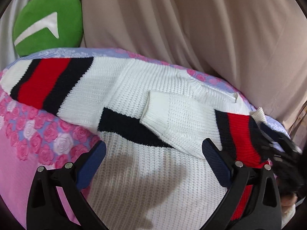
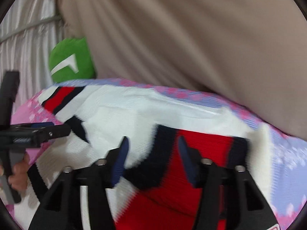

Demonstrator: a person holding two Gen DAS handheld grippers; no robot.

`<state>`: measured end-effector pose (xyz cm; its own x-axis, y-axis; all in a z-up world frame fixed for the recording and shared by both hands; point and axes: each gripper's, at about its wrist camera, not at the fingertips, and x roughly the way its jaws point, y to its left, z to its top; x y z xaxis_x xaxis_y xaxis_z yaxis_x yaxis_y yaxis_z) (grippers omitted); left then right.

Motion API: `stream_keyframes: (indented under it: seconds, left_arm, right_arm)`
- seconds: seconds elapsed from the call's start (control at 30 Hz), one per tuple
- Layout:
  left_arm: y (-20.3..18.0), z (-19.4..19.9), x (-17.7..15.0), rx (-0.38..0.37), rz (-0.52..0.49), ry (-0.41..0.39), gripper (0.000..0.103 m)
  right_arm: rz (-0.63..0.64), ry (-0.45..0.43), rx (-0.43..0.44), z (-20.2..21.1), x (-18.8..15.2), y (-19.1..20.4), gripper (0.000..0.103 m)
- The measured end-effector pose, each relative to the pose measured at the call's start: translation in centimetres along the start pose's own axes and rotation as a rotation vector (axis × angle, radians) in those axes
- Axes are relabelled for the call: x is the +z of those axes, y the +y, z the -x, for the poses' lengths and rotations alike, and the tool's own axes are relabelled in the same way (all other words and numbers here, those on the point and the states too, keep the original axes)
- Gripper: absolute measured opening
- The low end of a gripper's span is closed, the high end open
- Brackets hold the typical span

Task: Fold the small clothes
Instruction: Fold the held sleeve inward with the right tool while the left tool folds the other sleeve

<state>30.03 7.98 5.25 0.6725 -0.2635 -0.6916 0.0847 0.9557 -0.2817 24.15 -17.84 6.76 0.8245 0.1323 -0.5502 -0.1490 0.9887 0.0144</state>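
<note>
The white knit sweater (image 1: 134, 99) with red and navy stripes lies spread on the rose-patterned bedspread (image 1: 38, 134); its right sleeve (image 1: 182, 126) is folded across the sweater's chest, while the other sleeve stretches out towards the green cushion (image 1: 48, 23) behind the sweater; the left gripper (image 1: 153, 163) hovers over the sweater's lower body, jaws released and empty; the right gripper (image 2: 151, 163) stands over the sweater's striped sleeve, jaws apart and, as far as the blur allows, pinching nothing; a beige curtain (image 1: 191, 28) hangs beyond the sweater.
</note>
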Motion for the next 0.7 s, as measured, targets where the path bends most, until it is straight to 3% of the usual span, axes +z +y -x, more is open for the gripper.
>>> stream_keyframes:
  seconds: [0.13, 0.23, 0.37, 0.4, 0.43, 0.47, 0.53, 0.57, 0.6, 0.63, 0.7]
  left_arm:
    - [-0.7, -3.4, 0.8, -0.047, 0.004, 0.087, 0.098]
    - [-1.9, -5.4, 1.4, -0.077, -0.005, 0.124, 0.095]
    - [-3.2, -7.5, 1.9, -0.085, -0.031, 0.157, 0.054]
    - [-3.4, -7.7, 2.1, -0.070, -0.040, 0.147, 0.032]
    - [-3.6, -7.8, 2.2, -0.064, -0.053, 0.145, 0.017]
    - [-3.8, -7.8, 2.6, -0.068, -0.056, 0.143, 0.008]
    - [-3.7, -6.8, 3.5, -0.097, -0.054, 0.101, 0.008]
    - [-3.9, -6.1, 4.1, -0.096, -0.064, 0.066, 0.007]
    - [-4.1, -4.7, 4.9, -0.096, -0.075, 0.011, 0.007]
    - [-4.1, -3.6, 5.4, -0.095, -0.080, -0.034, 0.007]
    - [-3.6, -1.1, 6.4, -0.102, -0.080, -0.122, 0.007]
  right_arm:
    - [-0.115, 0.031, -0.145, 3.2, -2.6, -6.8, 0.067]
    - [-0.281, 0.080, -0.140, 3.4, -4.4, -11.9, 0.068]
    - [-0.464, 0.105, -0.072, 1.9, -5.5, -16.2, 0.069]
    - [-0.485, 0.112, -0.051, 1.1, -5.4, -16.6, 0.069]
    - [-0.499, 0.121, -0.034, 0.6, -5.4, -17.0, 0.069]
    - [-0.512, 0.134, -0.021, -0.4, -5.2, -17.2, 0.069]
    - [-0.518, 0.154, -0.007, -1.9, -4.9, -17.1, 0.069]
    - [-0.506, 0.164, -0.014, -2.6, -4.4, -16.9, 0.064]
    - [-0.486, 0.166, -0.028, -3.0, -3.9, -16.5, 0.034]
    - [-0.468, 0.155, -0.031, -2.8, -3.4, -16.1, 0.013]
    - [-0.468, 0.052, 0.010, -0.9, -2.5, -15.4, 0.009]
